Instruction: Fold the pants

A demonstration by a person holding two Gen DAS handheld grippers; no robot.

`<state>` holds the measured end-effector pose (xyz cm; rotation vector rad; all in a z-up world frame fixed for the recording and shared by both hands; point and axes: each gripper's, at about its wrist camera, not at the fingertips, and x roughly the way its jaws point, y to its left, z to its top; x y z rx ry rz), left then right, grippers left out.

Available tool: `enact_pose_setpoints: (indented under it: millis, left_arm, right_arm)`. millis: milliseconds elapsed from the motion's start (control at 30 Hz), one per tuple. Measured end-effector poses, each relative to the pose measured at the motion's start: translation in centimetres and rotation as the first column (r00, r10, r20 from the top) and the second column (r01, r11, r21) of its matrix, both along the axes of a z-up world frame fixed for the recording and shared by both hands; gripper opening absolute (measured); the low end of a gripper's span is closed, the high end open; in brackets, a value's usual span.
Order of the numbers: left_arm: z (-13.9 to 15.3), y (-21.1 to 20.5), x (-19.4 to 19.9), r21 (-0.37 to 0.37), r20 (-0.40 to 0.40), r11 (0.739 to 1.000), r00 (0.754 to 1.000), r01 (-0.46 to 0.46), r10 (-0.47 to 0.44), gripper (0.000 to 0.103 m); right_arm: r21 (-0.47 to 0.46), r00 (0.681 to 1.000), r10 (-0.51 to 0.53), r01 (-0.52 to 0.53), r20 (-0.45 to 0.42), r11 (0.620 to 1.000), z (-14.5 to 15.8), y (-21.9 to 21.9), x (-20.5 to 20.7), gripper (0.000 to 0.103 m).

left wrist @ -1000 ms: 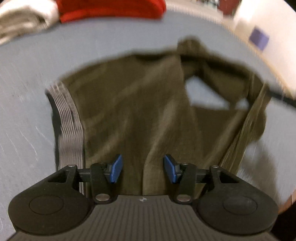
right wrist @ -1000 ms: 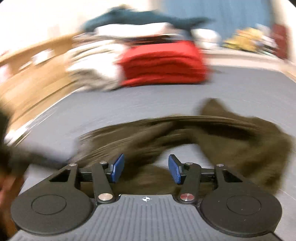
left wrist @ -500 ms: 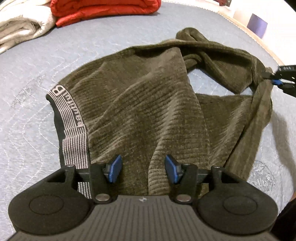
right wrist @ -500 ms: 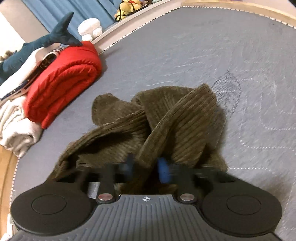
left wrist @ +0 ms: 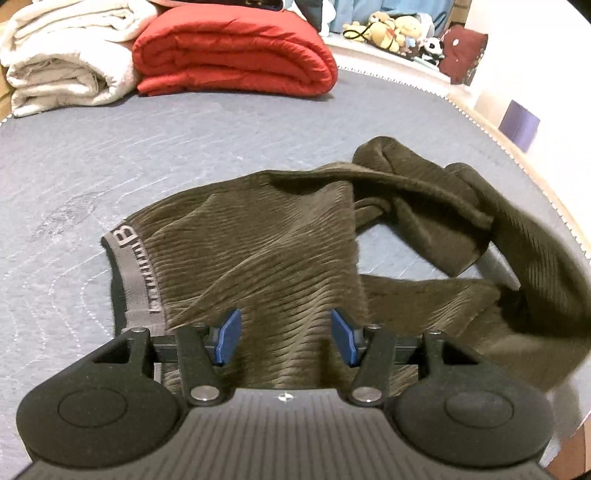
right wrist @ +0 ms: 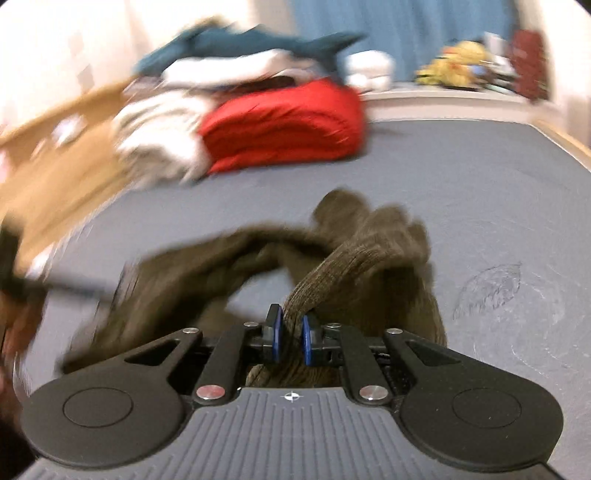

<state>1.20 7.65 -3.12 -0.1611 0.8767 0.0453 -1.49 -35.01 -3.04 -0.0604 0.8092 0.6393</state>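
Olive-brown ribbed pants [left wrist: 280,258] lie crumpled on the grey-blue mattress [left wrist: 110,158], with a grey lettered waistband [left wrist: 136,273] at the left and the legs twisted to the right. My left gripper [left wrist: 284,341] is open just above the upper part of the pants, near the waistband. My right gripper [right wrist: 290,338] is shut on a bunched pant leg [right wrist: 354,258] and holds it lifted off the mattress [right wrist: 480,192]. The right wrist view is blurred.
A folded red blanket [left wrist: 236,48] and a cream blanket [left wrist: 66,55] lie at the far side of the mattress. Stuffed toys [left wrist: 395,29] sit on a ledge behind. The mattress edge [left wrist: 517,155] runs close on the right. A blue shark toy [right wrist: 251,40] tops the pile.
My right gripper has closed on the pant leg and lifted it, swinging its view round. My left gripper stays open over the pants and has tilted up a little.
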Motion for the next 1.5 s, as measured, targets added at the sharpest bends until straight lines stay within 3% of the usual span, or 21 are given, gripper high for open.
enact_pose_setpoints:
  millis: [67, 133, 200, 233, 267, 333, 400, 467, 567, 667, 767, 933, 1000, 1100, 1200, 1367, 1433, 1500]
  left_arm:
    - [0.2, -0.6, 0.1, -0.017, 0.007, 1.0, 1.0, -0.002, 0.002, 0.059]
    - [0.4, -1.2, 0.3, -0.034, 0.012, 0.999, 1.0, -0.005, 0.005, 0.06]
    - [0.4, -1.8, 0.6, -0.047, 0.013, 0.999, 1.0, -0.003, 0.004, 0.061]
    - [0.4, -2.0, 0.6, -0.051, 0.013, 0.999, 1.0, -0.001, 0.002, 0.062]
    - [0.4, -2.3, 0.7, -0.053, 0.013, 0.999, 1.0, 0.0, 0.001, 0.063]
    - [0.2, -2.5, 0.6, -0.053, 0.01, 0.999, 1.0, 0.002, -0.001, 0.063]
    - [0.2, -2.4, 0.5, -0.05, 0.009, 0.999, 1.0, -0.002, 0.003, 0.063]
    - [0.0, -2.1, 0.6, -0.045, 0.006, 0.999, 1.0, -0.008, 0.008, 0.063]
    - [-0.4, -1.4, 0.7, -0.035, -0.003, 0.999, 1.0, -0.029, 0.029, 0.063]
    - [-0.6, -0.5, 0.7, -0.037, -0.008, 0.998, 0.999, -0.049, 0.049, 0.063]
    - [-0.6, 0.3, 0.5, -0.038, -0.008, 0.997, 0.998, -0.063, 0.062, 0.063]
    - [-0.4, 1.1, 0.4, -0.04, -0.009, 0.996, 0.997, -0.08, 0.08, 0.063]
    - [-0.4, 1.2, 0.5, -0.041, -0.009, 0.996, 0.996, -0.084, 0.084, 0.063]
    - [-0.3, 0.9, 0.9, -0.043, -0.008, 0.996, 0.996, -0.084, 0.083, 0.063]
    - [-0.2, 0.3, 1.2, -0.048, -0.003, 0.996, 0.997, -0.077, 0.077, 0.063]
    - [-0.3, -1.4, 1.7, -0.049, 0.004, 0.997, 0.999, -0.052, 0.052, 0.063]
    - [-0.4, -2.0, 1.9, -0.046, 0.003, 0.998, 0.999, -0.044, 0.044, 0.063]
    - [-0.6, -2.3, 2.0, -0.044, 0.002, 0.998, 0.999, -0.039, 0.039, 0.063]
  right_arm:
    - [-0.064, 0.988, 0.149, -0.151, -0.034, 0.986, -0.6, -0.9, -2.4, 0.011]
    - [-0.145, 0.947, 0.305, -0.317, -0.1, 0.937, -1.5, -1.1, -5.1, 0.011]
    - [-0.208, 0.909, 0.382, -0.412, -0.168, 0.887, -2.5, -1.1, -7.0, 0.012]
    - [-0.237, 0.908, 0.38, -0.414, -0.177, 0.879, -2.9, -1.1, -7.3, 0.012]
    - [-0.252, 0.922, 0.346, -0.382, -0.174, 0.889, -3.0, -1.2, -7.0, 0.015]
    - [-0.192, 0.954, 0.261, -0.286, -0.149, 0.939, -2.3, -2.0, -5.2, 0.025]
    - [-0.086, 0.988, 0.121, -0.129, -0.092, 0.988, -0.8, -3.4, -2.6, 0.05]
    - [0.026, 0.996, -0.042, 0.044, -0.08, 0.999, 0.1, -4.6, -0.1, 0.053]
    - [0.152, 0.953, -0.24, 0.269, -0.185, 0.951, -1.3, -6.3, 4.1, 0.053]
    - [0.114, 0.898, -0.354, 0.393, -0.26, 0.913, -4.4, -5.9, 6.8, 0.053]
    - [0.042, 0.852, -0.403, 0.441, -0.335, 0.897, -7.5, -4.3, 8.6, 0.053]
    - [-0.067, 0.841, -0.443, 0.446, -0.309, 0.893, -10.3, -1.7, 10.2, 0.052]
    - [-0.104, 0.839, -0.46, 0.45, -0.291, 0.887, -10.8, -1.2, 10.3, 0.024]
    - [-0.107, 0.838, -0.481, 0.47, -0.256, 0.876, -10.2, -2.0, 10.3, 0.008]
    - [-0.043, 0.847, -0.497, 0.498, -0.189, 0.866, -8.0, -3.5, 9.7, 0.008]
    - [0.194, 0.833, -0.552, 0.548, -0.035, 0.814, -2.3, -10.0, 7.2, 0.008]
    - [0.265, 0.792, -0.61, 0.582, 0.03, 0.769, -0.3, -13.9, 5.9, 0.007]
    - [0.335, 0.706, -0.705, 0.651, 0.063, 0.682, 1.1, -18.6, 4.3, 0.007]
